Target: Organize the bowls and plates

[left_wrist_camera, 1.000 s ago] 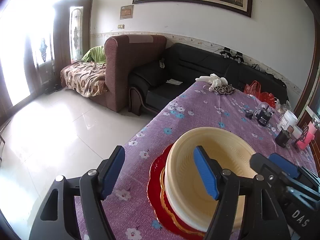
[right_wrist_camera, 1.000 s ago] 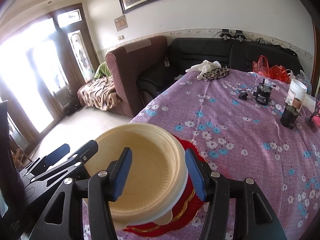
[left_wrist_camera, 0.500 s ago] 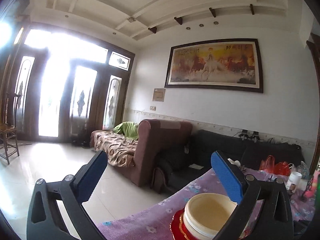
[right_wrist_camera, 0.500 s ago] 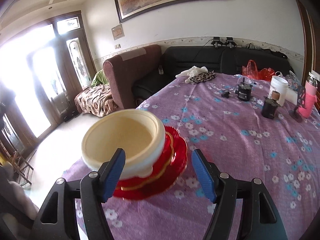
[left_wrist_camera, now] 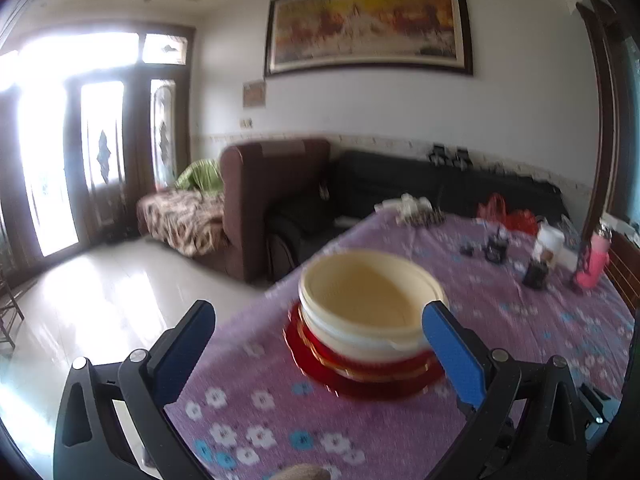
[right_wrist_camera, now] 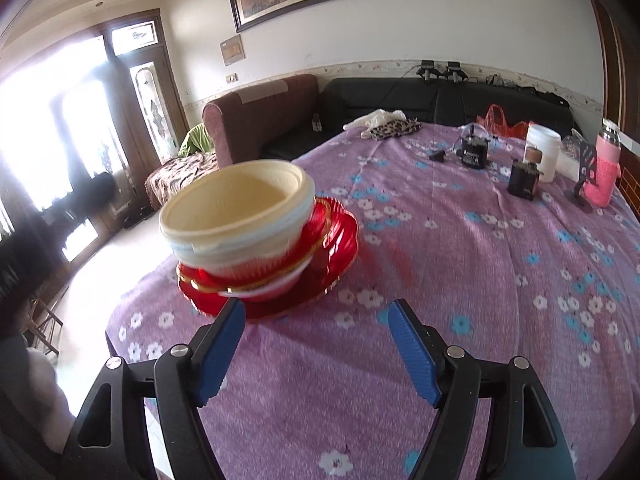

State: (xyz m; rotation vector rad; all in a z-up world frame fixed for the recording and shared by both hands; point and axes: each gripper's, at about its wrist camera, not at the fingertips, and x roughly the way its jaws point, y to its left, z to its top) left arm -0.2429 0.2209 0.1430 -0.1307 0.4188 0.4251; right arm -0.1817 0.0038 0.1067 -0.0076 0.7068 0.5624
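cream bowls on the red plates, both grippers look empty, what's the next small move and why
Probably pull both grippers back. The cream bowls sit nested on the red plates, one stack near the table corner. The left gripper stands open; the right gripper has just been opening, with nothing between its fingers. No loose dish shows elsewhere.

Nested bowls (right_wrist_camera: 240,216) on stacked plates (right_wrist_camera: 332,256) near table (right_wrist_camera: 460,320) corner.
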